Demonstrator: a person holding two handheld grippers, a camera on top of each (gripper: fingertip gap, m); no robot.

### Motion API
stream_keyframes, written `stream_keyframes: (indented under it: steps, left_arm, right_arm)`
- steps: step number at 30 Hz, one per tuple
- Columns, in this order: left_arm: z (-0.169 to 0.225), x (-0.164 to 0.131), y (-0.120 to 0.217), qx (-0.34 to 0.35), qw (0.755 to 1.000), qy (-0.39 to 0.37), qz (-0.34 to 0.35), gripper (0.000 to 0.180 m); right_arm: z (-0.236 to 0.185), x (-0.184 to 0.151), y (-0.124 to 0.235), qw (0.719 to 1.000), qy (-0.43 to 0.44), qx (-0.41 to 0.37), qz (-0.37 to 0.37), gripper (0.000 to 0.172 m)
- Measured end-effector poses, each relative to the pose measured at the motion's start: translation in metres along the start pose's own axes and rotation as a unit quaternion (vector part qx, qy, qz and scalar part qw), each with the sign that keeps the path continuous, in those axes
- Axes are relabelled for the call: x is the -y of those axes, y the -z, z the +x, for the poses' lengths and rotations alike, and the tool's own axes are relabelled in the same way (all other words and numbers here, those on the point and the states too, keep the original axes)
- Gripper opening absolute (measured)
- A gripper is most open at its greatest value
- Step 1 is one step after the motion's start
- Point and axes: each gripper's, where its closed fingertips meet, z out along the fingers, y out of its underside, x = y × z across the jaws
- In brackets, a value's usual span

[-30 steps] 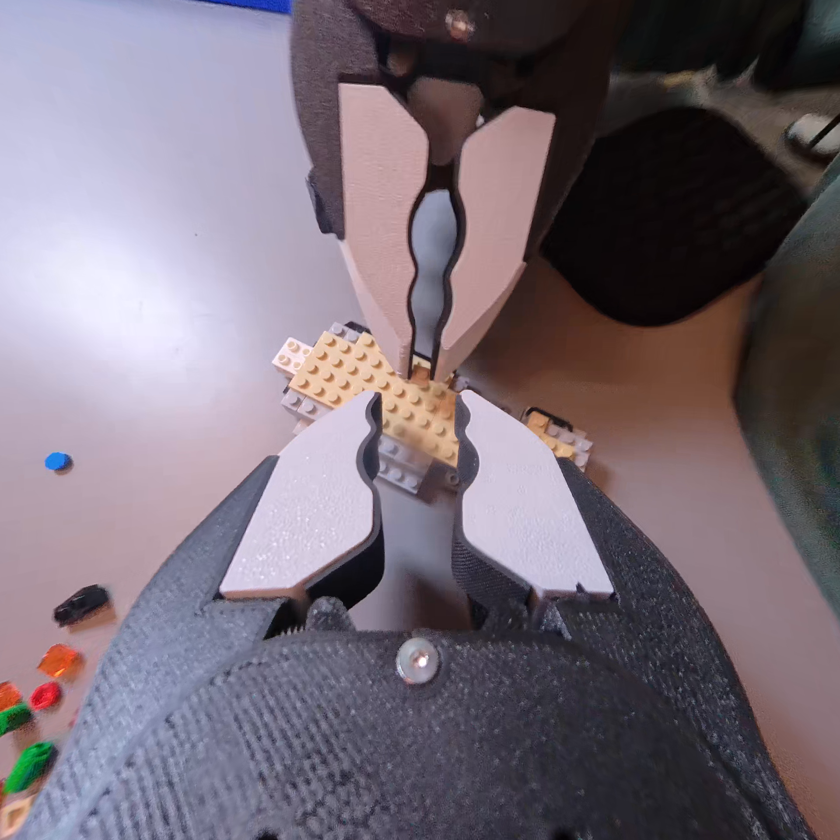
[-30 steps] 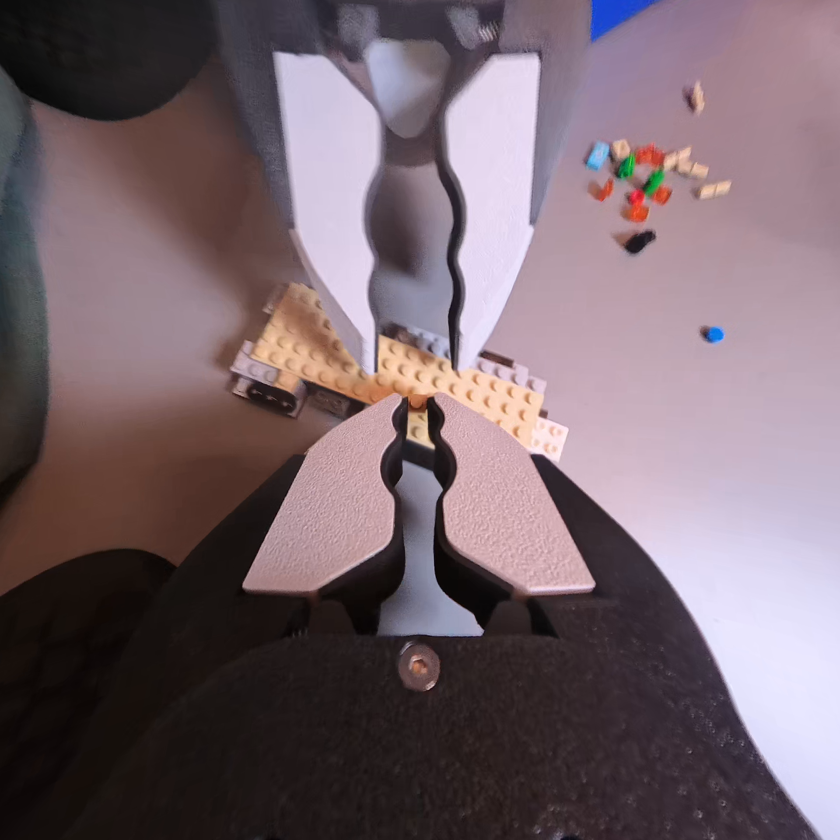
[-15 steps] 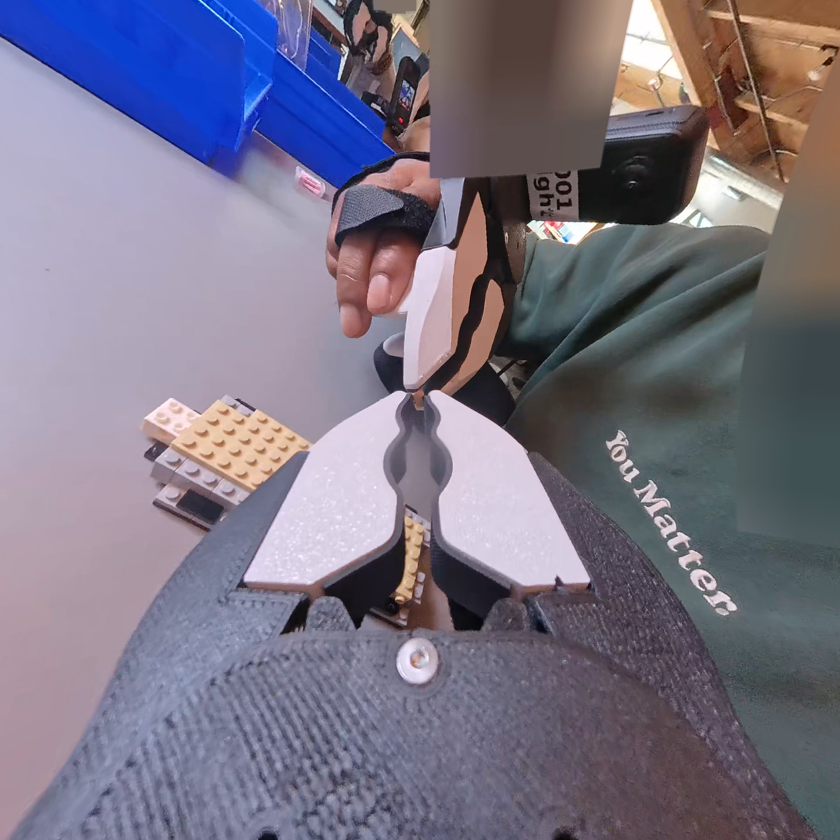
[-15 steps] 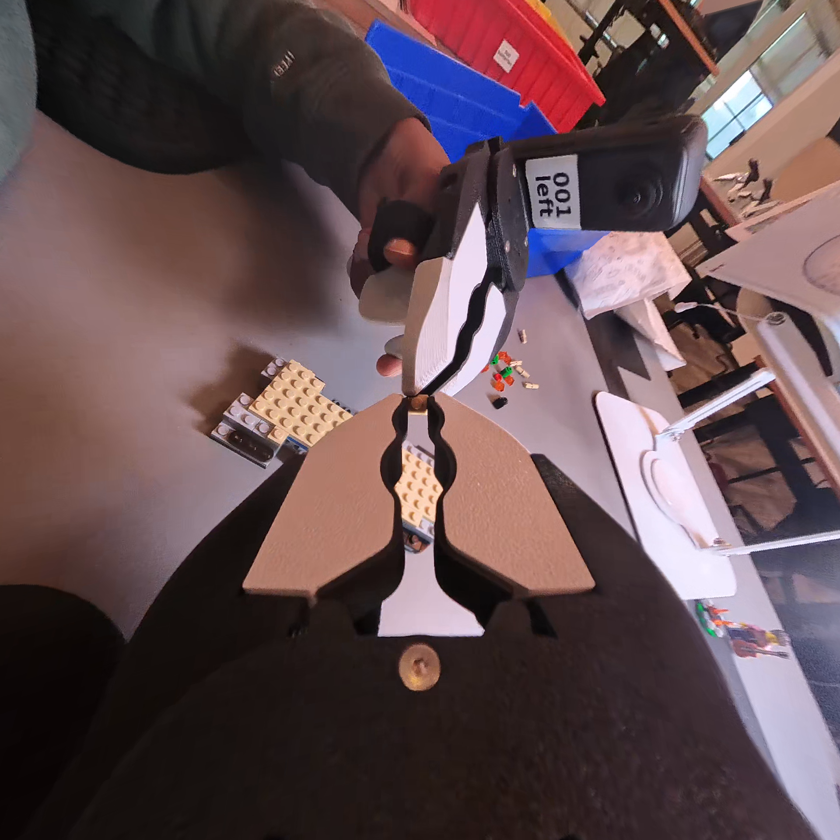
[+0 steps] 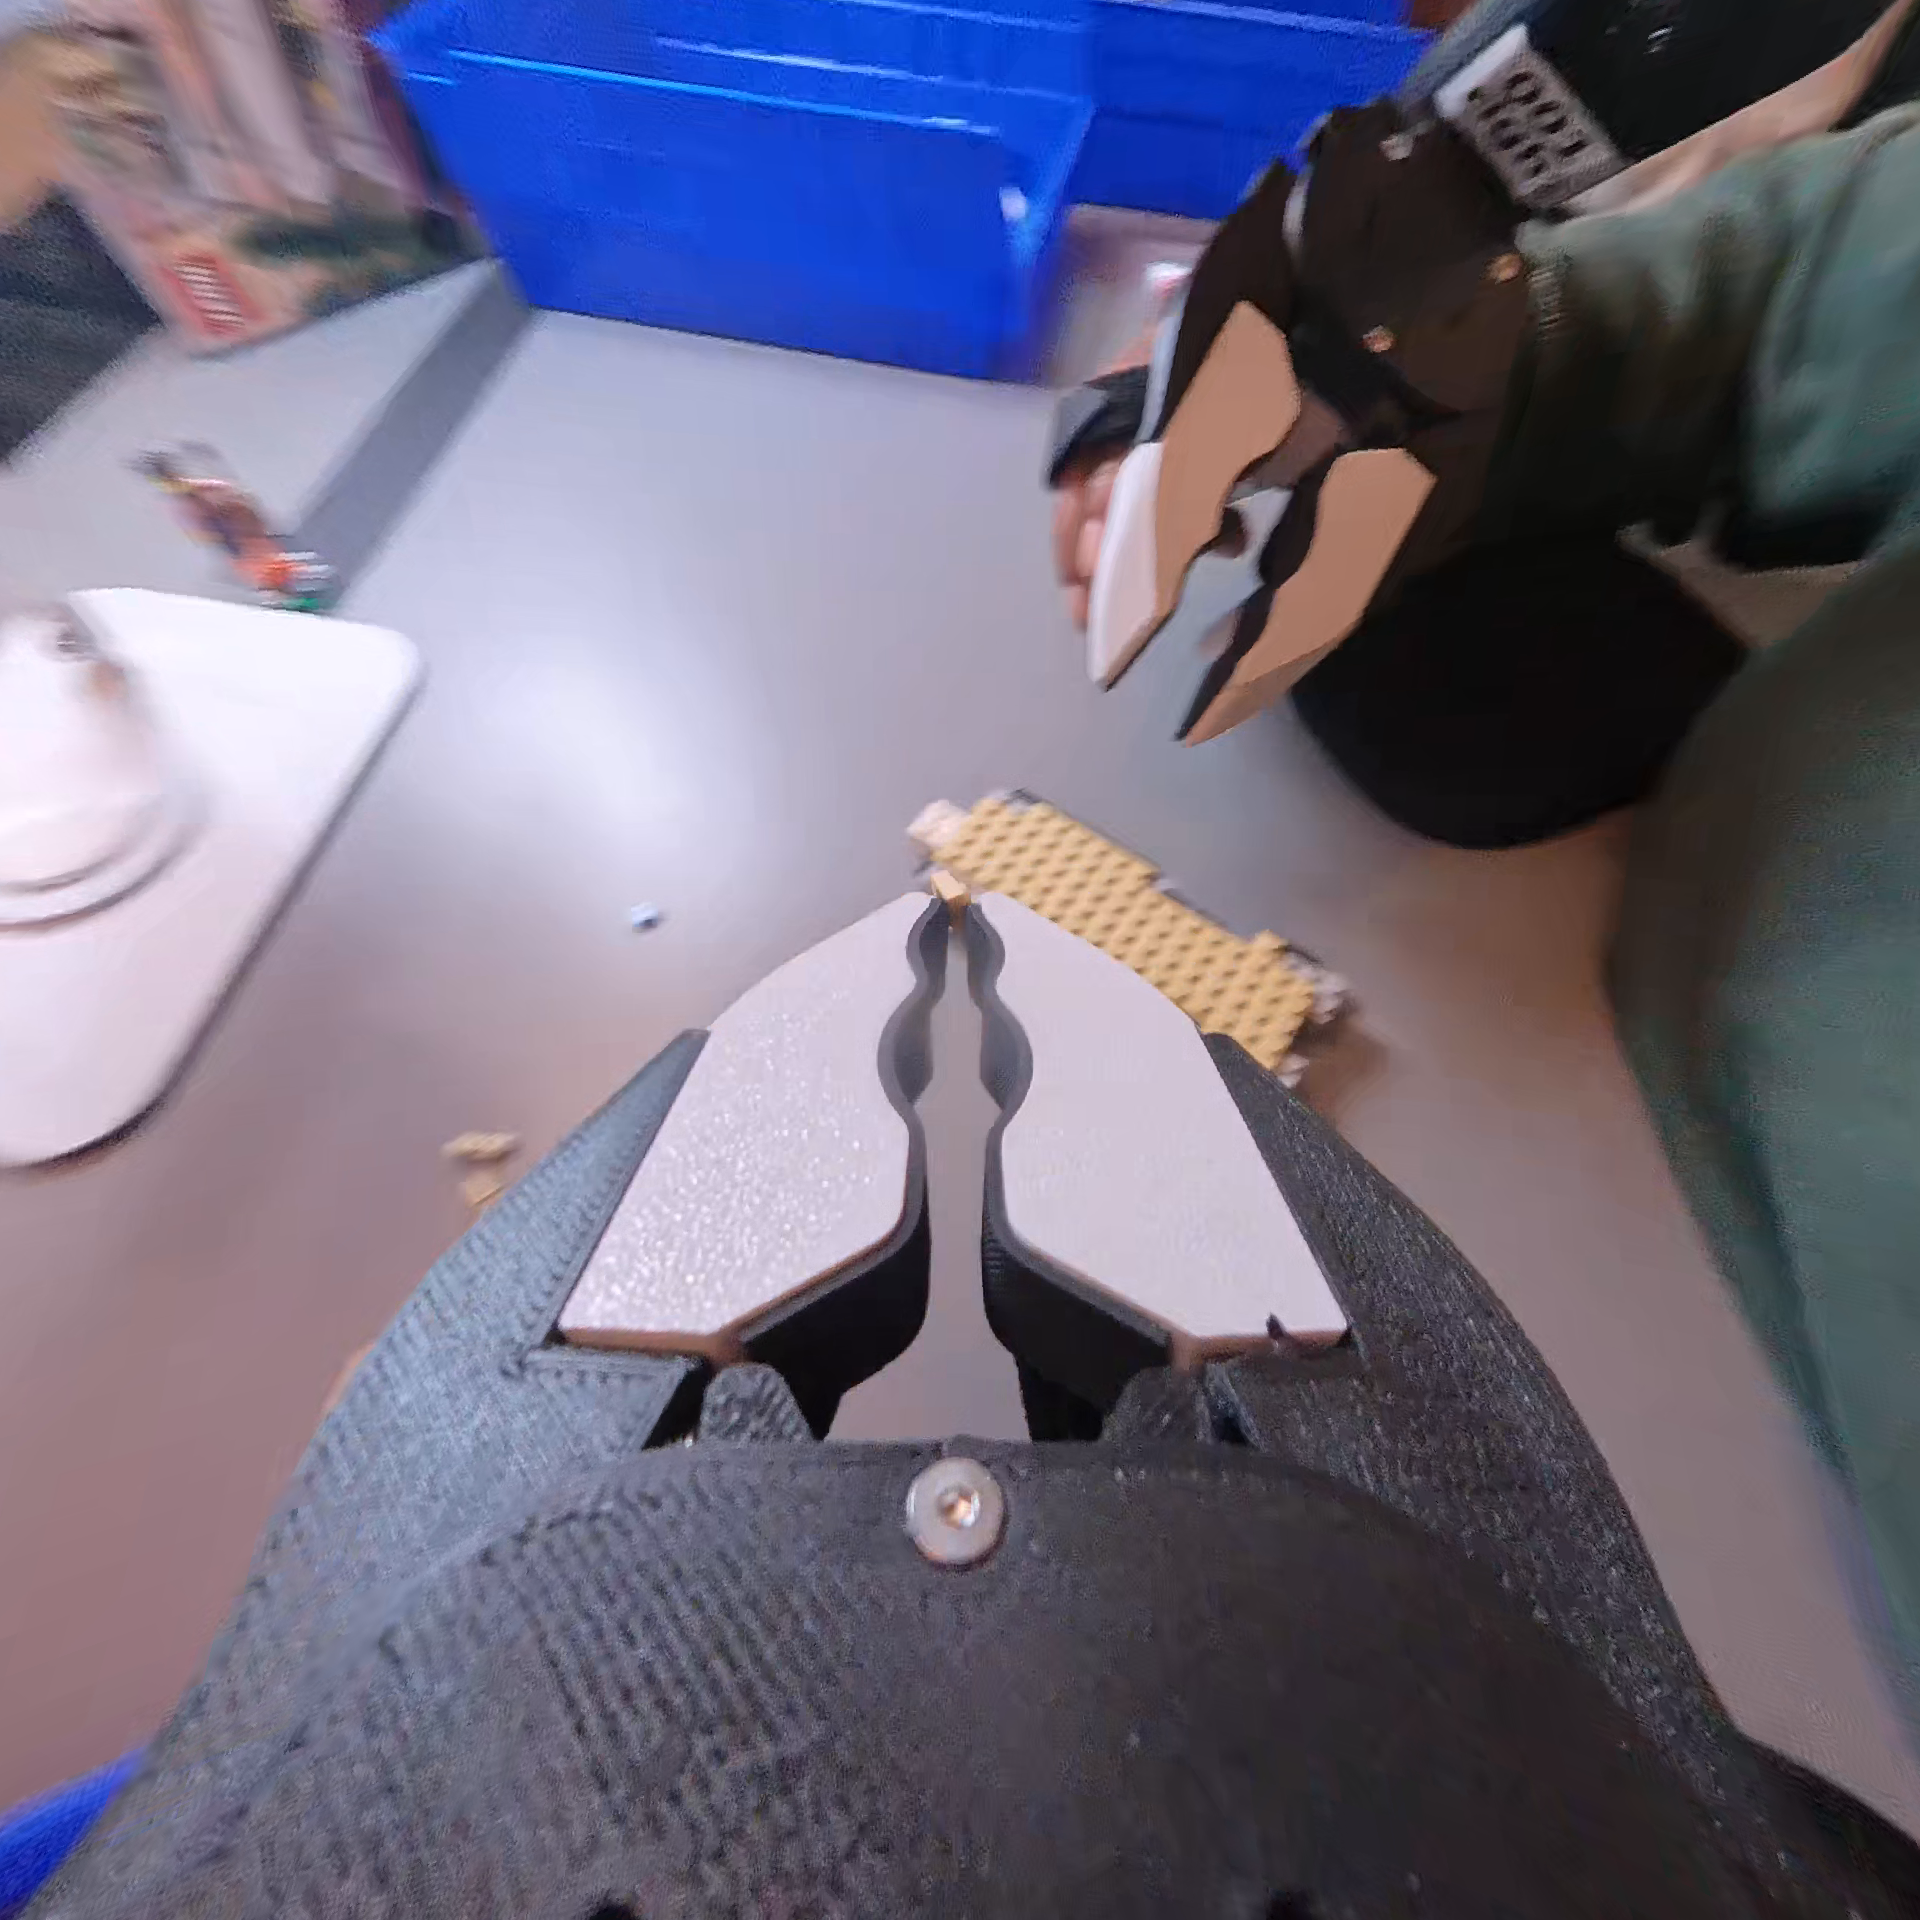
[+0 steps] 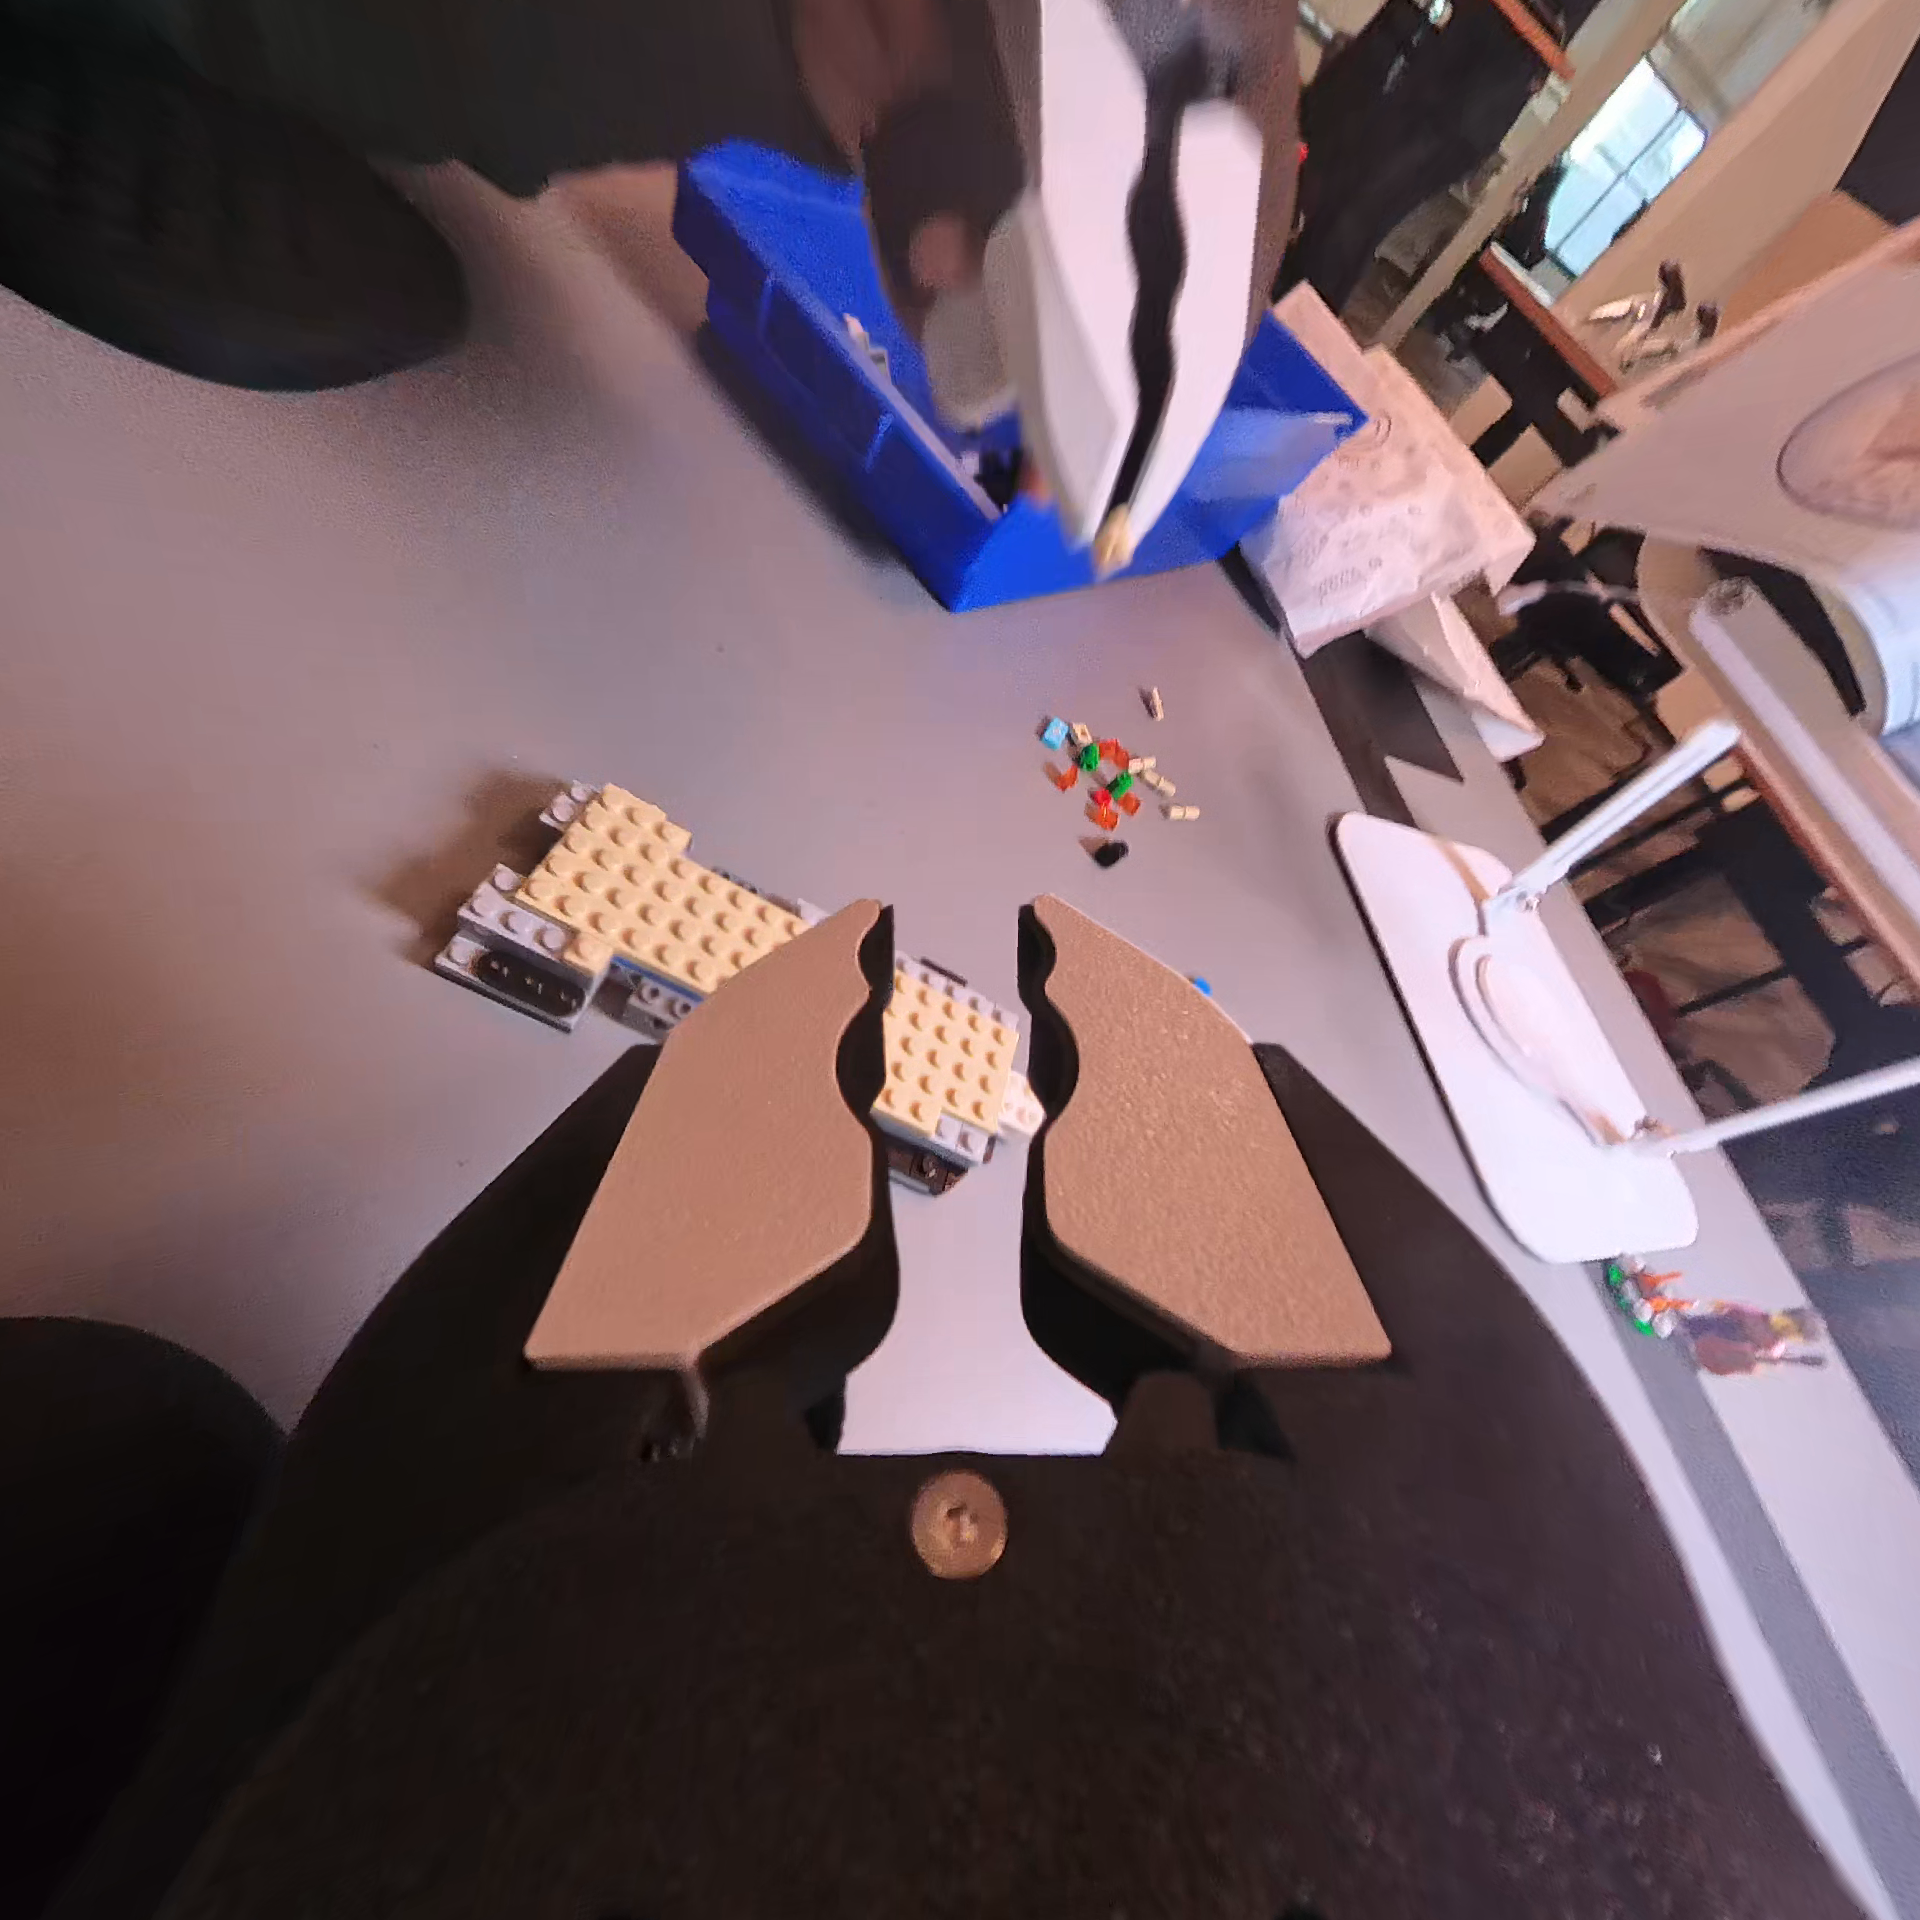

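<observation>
While your left hand-held gripper (image 5: 951,906) pinches a tiny tan brick piece (image 5: 950,891), your right hand-held gripper (image 6: 954,920) hangs parted and bare above the tan studded plate assembly (image 6: 665,914).

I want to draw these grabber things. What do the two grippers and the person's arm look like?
The left gripper has pale grey fingers with wavy inner edges on a black ribbed body with a silver screw. The right gripper has tan-brown fingers of the same shape on a black body. The arm wears a dark green sleeve.
</observation>
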Motion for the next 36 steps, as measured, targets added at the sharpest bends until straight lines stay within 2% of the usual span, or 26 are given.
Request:
stream_keyframes:
  steps: [3,6,9,12,15,21,24,27,29,33,36]
  left_arm:
    - [-0.033,-0.004,0.044,0.093,0.996,-0.004,-0.016,0.004]
    - [-0.061,-0.023,0.064,0.167,0.983,-0.023,-0.069,0.004]
    - [-0.089,-0.045,0.072,0.211,0.966,-0.047,-0.144,0.004]
    - [-0.105,-0.063,0.080,0.215,0.951,-0.057,-0.216,0.004]
    - [-0.110,-0.082,0.092,0.198,0.938,-0.046,-0.283,0.005]
    - [-0.107,-0.089,0.107,0.198,0.930,-0.048,-0.305,0.004]
    - [-0.109,-0.081,0.105,0.207,0.935,-0.059,-0.282,0.004]
    - [-0.110,-0.065,0.087,0.179,0.942,-0.087,-0.270,0.004]
    - [-0.111,-0.061,0.067,0.142,0.938,-0.114,-0.295,0.004]
    - [-0.118,-0.084,0.028,0.055,0.897,-0.163,-0.408,0.004]
    - [-0.126,-0.108,0.006,0.007,0.870,-0.157,-0.468,0.004]
  right_arm:
    - [0.007,-0.016,0.000,0.999,-0.033,-0.003,-0.018,0.024]
    - [0.010,-0.027,-0.004,0.998,-0.043,-0.003,-0.037,0.024]
    - [0.010,-0.033,-0.007,0.998,-0.040,-0.005,-0.054,0.025]
    - [0.009,-0.039,-0.006,0.997,-0.045,-0.007,-0.067,0.026]
    - [0.008,-0.047,-0.001,0.996,-0.053,-0.012,-0.076,0.026]
    - [0.009,-0.059,0.003,0.994,-0.064,-0.012,-0.091,0.026]
    - [0.008,-0.061,0.002,0.993,-0.062,-0.009,-0.095,0.026]
    - [0.007,-0.061,0.000,0.993,-0.065,-0.005,-0.095,0.026]
    - [0.006,-0.061,-0.002,0.993,-0.069,-0.004,-0.095,0.026]
    - [0.003,-0.063,-0.002,0.992,-0.085,-0.001,-0.097,0.026]
    - [0.002,-0.065,0.000,0.991,-0.096,0.001,-0.097,0.028]
